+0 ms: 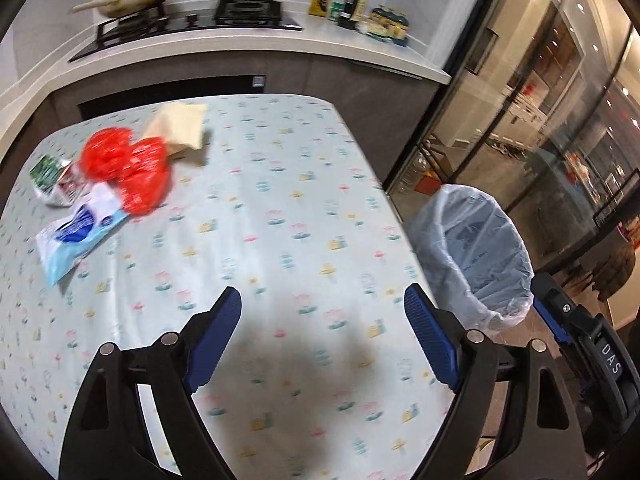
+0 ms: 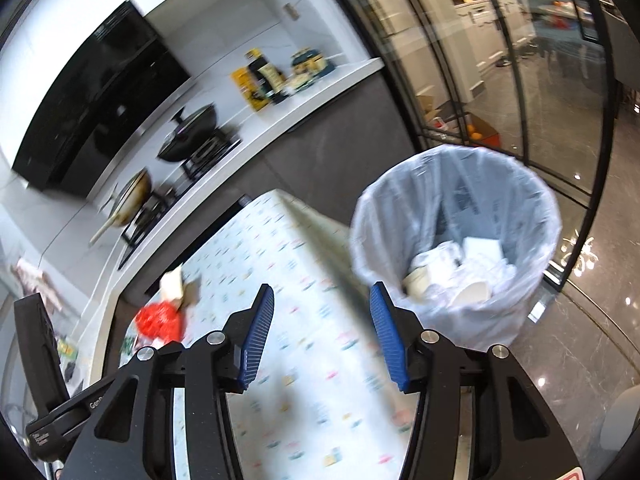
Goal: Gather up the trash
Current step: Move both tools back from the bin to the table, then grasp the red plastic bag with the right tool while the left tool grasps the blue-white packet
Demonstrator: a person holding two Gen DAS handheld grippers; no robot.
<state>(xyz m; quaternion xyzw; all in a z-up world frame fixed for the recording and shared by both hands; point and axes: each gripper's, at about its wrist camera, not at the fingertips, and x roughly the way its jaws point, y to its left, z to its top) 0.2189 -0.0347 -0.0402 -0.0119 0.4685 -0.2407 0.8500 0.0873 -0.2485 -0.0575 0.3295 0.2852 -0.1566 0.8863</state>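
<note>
Trash lies at the far left of the patterned table (image 1: 280, 208): a crumpled red plastic bag (image 1: 128, 168), a cream paper bag (image 1: 180, 128), a blue-and-white wrapper (image 1: 76, 236) and a green-and-white packet (image 1: 52, 180). My left gripper (image 1: 322, 312) hangs open over bare tablecloth, well short of them, with nothing between its blue pads. My right gripper (image 2: 322, 308) is open and empty at the table's right edge, beside the lined trash bin (image 2: 456, 208), which holds white cups and paper. The red bag (image 2: 158, 320) and cream bag (image 2: 174, 284) show far left in the right wrist view.
A kitchen counter (image 1: 240, 46) runs behind the table with two pans on a hob, bottles and a yellow box. Glass partitions (image 1: 540, 120) stand to the right. The bin (image 1: 476, 252) sits on the floor off the table's right edge. The other gripper's body (image 1: 592, 352) shows at right.
</note>
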